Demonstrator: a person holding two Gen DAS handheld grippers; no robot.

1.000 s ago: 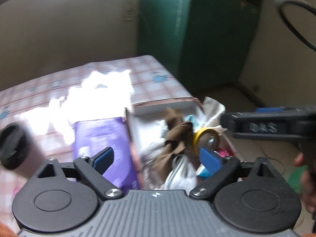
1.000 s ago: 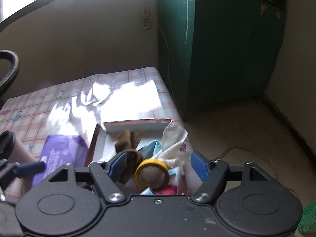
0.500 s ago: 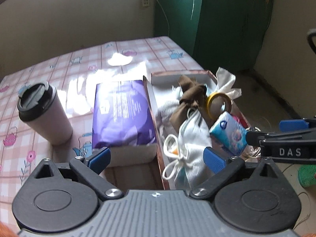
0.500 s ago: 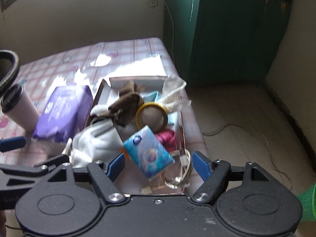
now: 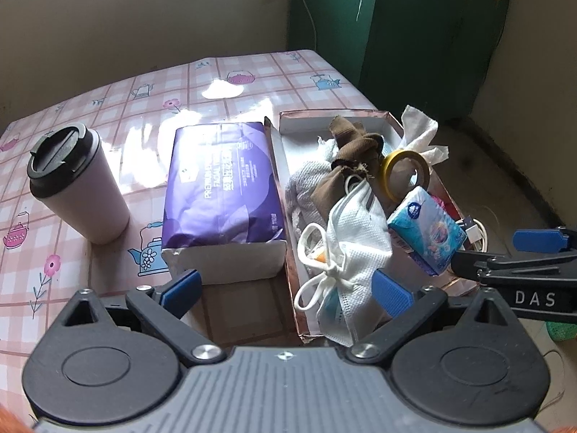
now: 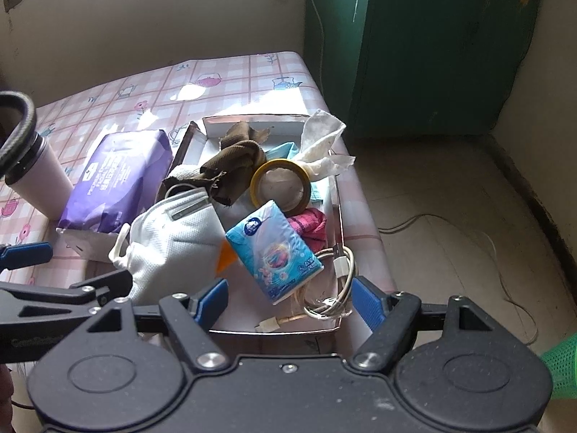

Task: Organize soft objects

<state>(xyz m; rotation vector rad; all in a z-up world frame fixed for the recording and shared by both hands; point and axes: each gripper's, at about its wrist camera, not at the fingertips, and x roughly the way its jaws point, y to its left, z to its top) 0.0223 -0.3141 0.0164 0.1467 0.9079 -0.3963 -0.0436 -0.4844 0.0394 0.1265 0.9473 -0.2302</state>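
An open box near the table's right edge holds a white face mask, a brown cloth, a blue tissue pack, a yellow tape roll, a red cloth, white paper and a coiled cable. My left gripper is open and empty, near the box's front left corner. My right gripper is open and empty, just above the box's front edge.
A purple facial tissue pack lies in a box lid left of the box. A white cup with a black lid stands further left. A green cabinet stands behind the table. The table edge and the floor lie to the right.
Both grippers have pulled back and tipped down, so the box and its contents show fully. Nothing has been taken hold of.
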